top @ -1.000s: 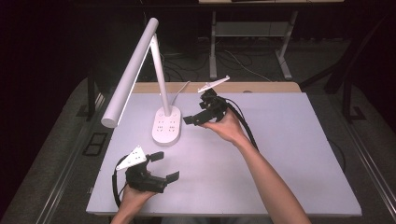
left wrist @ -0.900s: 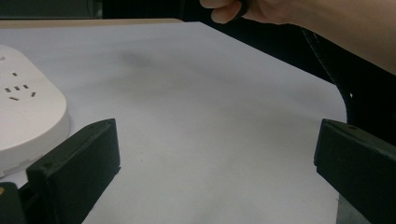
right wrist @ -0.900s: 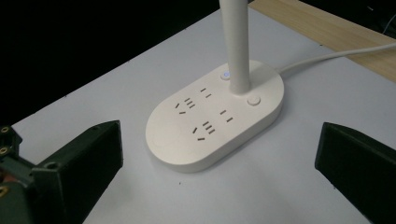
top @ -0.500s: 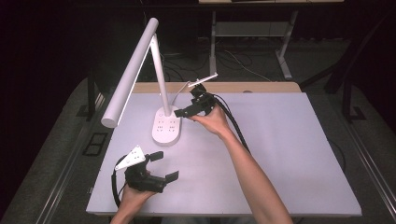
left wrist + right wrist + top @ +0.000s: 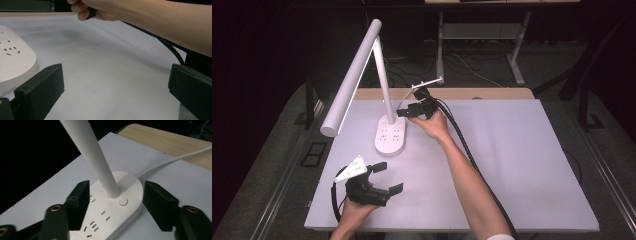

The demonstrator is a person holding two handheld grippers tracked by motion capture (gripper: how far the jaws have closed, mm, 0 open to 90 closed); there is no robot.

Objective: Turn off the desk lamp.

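1. Left gripper (image 5: 379,177): near the table's (image 5: 522,165) front left corner, jaws spread wide, nothing between them. Low over the bare surface, well apart from the lamp.
2. Desk lamp base (image 5: 391,135): white oval with outlet slots, left of centre toward the back. Long axis runs front to back. Stem (image 5: 382,80) rises from its rear end; long bar head (image 5: 352,80) slants down toward the front left.
3. Right gripper (image 5: 404,113): just beside the base's rear right, jaws spread, aimed left at the stem foot. Clearly the nearer hand.
4. Right gripper view: stem (image 5: 95,157) centred between the jaws, untouched; round button (image 5: 123,201) beside it, white cord (image 5: 172,158) leaving the back. Judged target: button or stem.
5. Left gripper view: base edge (image 5: 15,62), the right hand (image 5: 100,10) beyond.
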